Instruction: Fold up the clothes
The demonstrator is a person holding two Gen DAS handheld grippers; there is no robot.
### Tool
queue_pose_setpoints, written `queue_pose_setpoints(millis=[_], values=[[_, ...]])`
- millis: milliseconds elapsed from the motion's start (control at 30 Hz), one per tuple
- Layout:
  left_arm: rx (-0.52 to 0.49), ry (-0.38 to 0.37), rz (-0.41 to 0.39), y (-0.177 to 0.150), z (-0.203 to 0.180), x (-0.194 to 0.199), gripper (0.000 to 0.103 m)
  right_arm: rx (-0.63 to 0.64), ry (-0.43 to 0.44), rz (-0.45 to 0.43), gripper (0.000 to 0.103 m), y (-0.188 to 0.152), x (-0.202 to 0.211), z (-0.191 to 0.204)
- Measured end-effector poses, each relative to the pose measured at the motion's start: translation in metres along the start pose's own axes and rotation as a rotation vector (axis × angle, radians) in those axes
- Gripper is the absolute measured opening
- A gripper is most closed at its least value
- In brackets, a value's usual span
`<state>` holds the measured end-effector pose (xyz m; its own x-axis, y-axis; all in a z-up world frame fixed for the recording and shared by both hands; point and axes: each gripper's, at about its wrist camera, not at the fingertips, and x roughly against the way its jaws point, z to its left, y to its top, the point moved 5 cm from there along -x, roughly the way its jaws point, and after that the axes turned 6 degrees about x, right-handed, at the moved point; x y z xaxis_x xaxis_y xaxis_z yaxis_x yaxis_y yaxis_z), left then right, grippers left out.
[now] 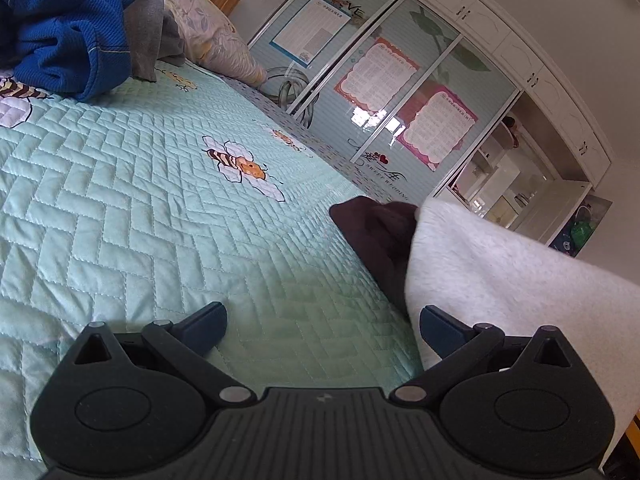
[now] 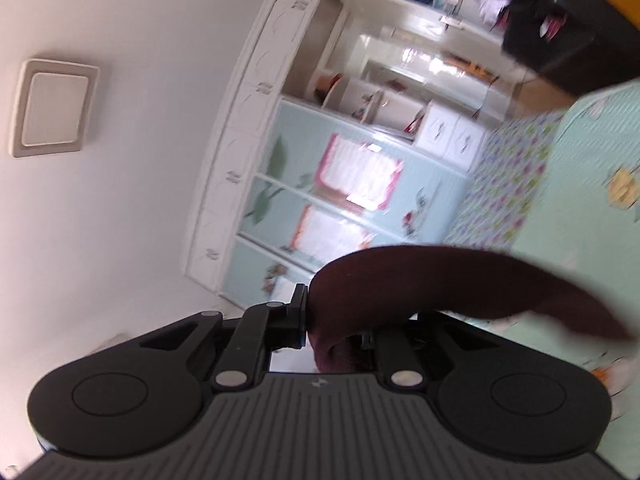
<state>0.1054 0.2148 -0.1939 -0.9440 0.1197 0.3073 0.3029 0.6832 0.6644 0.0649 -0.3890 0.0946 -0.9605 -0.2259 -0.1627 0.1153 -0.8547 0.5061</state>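
Step now: picking up one piece of clothing to fold.
Right tool: pinching the dark brown cloth, which hangs over it, up off the bed.
Left tool: spread wide, nothing in it, low over the green bee quilt.
White fluffy cloth: lies on the bed just beside the left tool, touching the brown cloth.
Blue jacket: in a heap far up the bed, waiting.
Next move, I think: the left tool needs to grab another edge so the cloth can be laid flat.
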Motion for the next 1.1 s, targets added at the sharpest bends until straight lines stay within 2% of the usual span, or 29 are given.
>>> queue_pose_setpoints(millis=[100,233,367,500,567,700,833,900,967,1000,1033,1100], values=[[-0.003,0.003,0.003,0.000,0.000,0.000,0.102,-0.001,-0.001,-0.004,0.014,-0.002,0.013,-0.021],[-0.002,0.004,0.002,-0.002,-0.001,0.000,0.102,-0.076,-0.021,-0.026,0.014,-0.004,0.018,-0.047],[-0.004,0.006,0.003,-0.002,-0.002,0.000,0.102,-0.154,-0.058,-0.111,0.014,0.016,0.026,-0.062],[-0.006,0.008,0.004,-0.002,-0.002,0.000,0.102,-0.070,-0.079,-0.194,0.014,0.043,0.047,-0.060],[-0.008,0.011,0.004,-0.003,-0.002,0.000,0.102,0.005,-0.049,-0.168,0.014,0.048,0.047,-0.050],[-0.009,0.011,0.005,-0.002,-0.002,-0.001,0.102,0.095,-0.018,-0.028,0.014,0.023,0.024,-0.034],[-0.007,0.008,0.004,-0.002,-0.002,-0.001,0.102,0.110,0.100,0.096,0.017,-0.020,-0.011,-0.011],[-0.004,0.007,0.003,-0.002,-0.002,0.000,0.102,0.127,0.176,0.196,0.020,-0.051,-0.038,0.006],[-0.003,0.004,0.003,-0.002,-0.001,0.000,0.102,0.237,0.234,0.376,0.025,-0.101,-0.062,0.033],[-0.002,0.003,0.003,-0.002,-0.001,0.000,0.102,0.299,0.261,0.471,0.032,-0.127,-0.073,0.047],[-0.002,0.003,0.003,-0.002,-0.001,0.000,0.102,0.408,0.254,0.597,0.036,-0.162,-0.084,0.060],[-0.001,0.001,0.002,-0.001,-0.001,0.000,0.102,0.731,0.142,0.874,0.037,-0.247,-0.097,0.070]])
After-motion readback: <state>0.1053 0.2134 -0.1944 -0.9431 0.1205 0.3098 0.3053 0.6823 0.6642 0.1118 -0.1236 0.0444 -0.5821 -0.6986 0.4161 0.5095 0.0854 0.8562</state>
